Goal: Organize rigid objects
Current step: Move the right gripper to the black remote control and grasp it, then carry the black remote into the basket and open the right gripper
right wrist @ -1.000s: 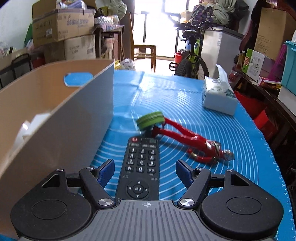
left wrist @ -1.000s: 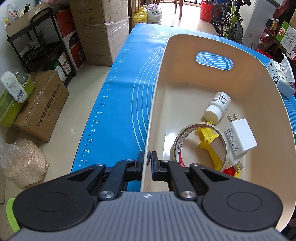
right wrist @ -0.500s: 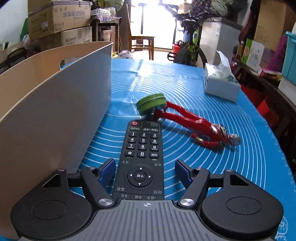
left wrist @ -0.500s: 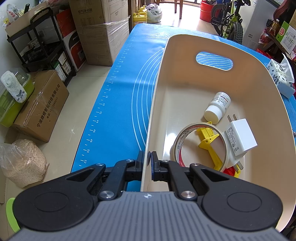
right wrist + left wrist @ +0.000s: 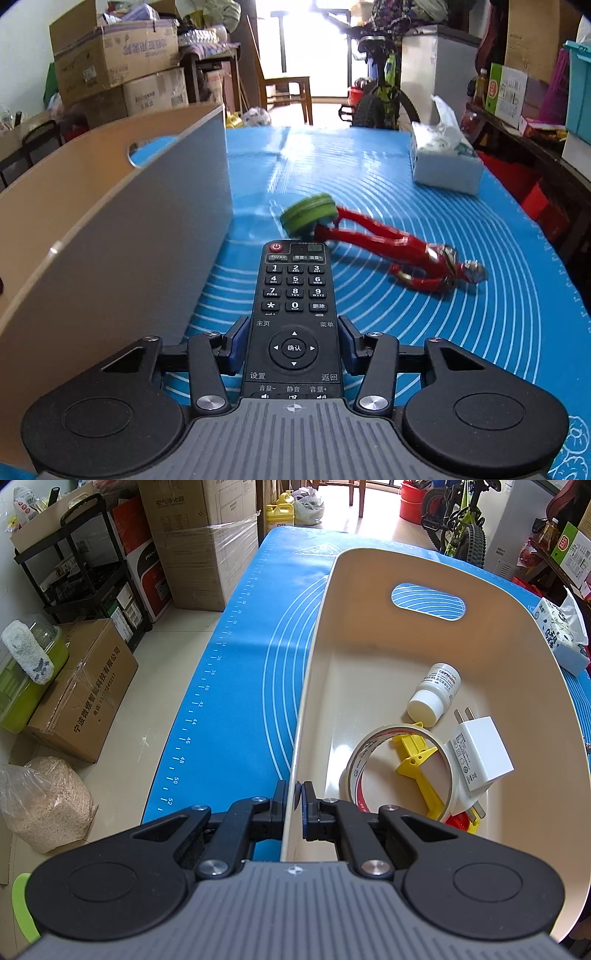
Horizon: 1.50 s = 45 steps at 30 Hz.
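Your left gripper (image 5: 294, 800) has its fingers pressed onto the near left wall of the cream bin (image 5: 524, 657), one finger outside and one inside. Inside the bin, at the lower right of that frame, a tape roll (image 5: 400, 766) lies around a yellow plastic piece (image 5: 415, 758), a white charger (image 5: 480, 755) leans on the roll's right edge, and a white pill bottle (image 5: 436, 694) lies just above them on the bin floor.

Your right gripper (image 5: 294, 341) has its blue finger pads (image 5: 236, 341) pinching the sides of the black remote (image 5: 294, 299) near its navigation ring, and the remote points up the frame over the blue mat (image 5: 480, 332) on the bench. Just beyond its top end sit a green round lid (image 5: 308, 218) and a red toy figure (image 5: 399, 251) lying on the mat, both slightly blurred. The bin's wall fills the left of that view; a tissue box (image 5: 443, 162) stands at upper right
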Tool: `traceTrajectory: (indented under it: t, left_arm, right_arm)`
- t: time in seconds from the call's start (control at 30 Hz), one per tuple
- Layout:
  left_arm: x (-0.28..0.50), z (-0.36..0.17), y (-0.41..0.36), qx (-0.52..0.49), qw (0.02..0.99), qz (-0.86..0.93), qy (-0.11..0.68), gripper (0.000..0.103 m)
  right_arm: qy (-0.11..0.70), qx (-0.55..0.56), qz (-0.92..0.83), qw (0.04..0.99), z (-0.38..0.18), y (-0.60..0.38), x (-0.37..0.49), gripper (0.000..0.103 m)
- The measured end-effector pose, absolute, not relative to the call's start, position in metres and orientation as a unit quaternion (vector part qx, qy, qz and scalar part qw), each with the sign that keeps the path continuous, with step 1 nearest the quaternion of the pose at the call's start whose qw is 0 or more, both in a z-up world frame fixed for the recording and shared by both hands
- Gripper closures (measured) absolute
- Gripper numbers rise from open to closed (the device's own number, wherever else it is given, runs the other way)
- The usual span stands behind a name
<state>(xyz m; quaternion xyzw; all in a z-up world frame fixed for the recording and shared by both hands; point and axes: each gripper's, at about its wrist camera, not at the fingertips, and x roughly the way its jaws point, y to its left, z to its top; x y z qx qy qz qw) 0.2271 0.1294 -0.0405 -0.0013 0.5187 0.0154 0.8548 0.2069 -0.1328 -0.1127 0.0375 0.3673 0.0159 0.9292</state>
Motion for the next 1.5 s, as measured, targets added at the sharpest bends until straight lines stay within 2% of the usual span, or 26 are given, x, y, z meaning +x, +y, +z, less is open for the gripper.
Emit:
traceTrajectory:
  t: [0.3, 0.77, 1.1, 1.5]
  left_arm:
    - [0.227, -0.040, 0.130, -0.002, 0.855, 0.016, 0.519, 0.095]
    - [0.227, -0.040, 0.130, -0.003, 0.855, 0.015, 0.519, 0.095]
    - [0.226, -0.040, 0.130, -0.004, 0.855, 0.015, 0.518, 0.095]
    - [0.226, -0.040, 0.129, -0.006, 0.856, 0.014, 0.517, 0.095]
  right_arm:
    - [0.331, 0.055, 0.007, 0.942, -0.085, -0.139, 0.195, 0.049]
    - [0.251, 0.053, 0.039, 0.966, 0.003, -0.121, 0.200, 0.049]
    - [0.277, 0.037, 0.114, 0.953, 0.017, -0.060, 0.221, 0.049]
    - [0.371, -0.005, 0.149, 0.916, -0.022, 0.002, 0.239, 0.049]
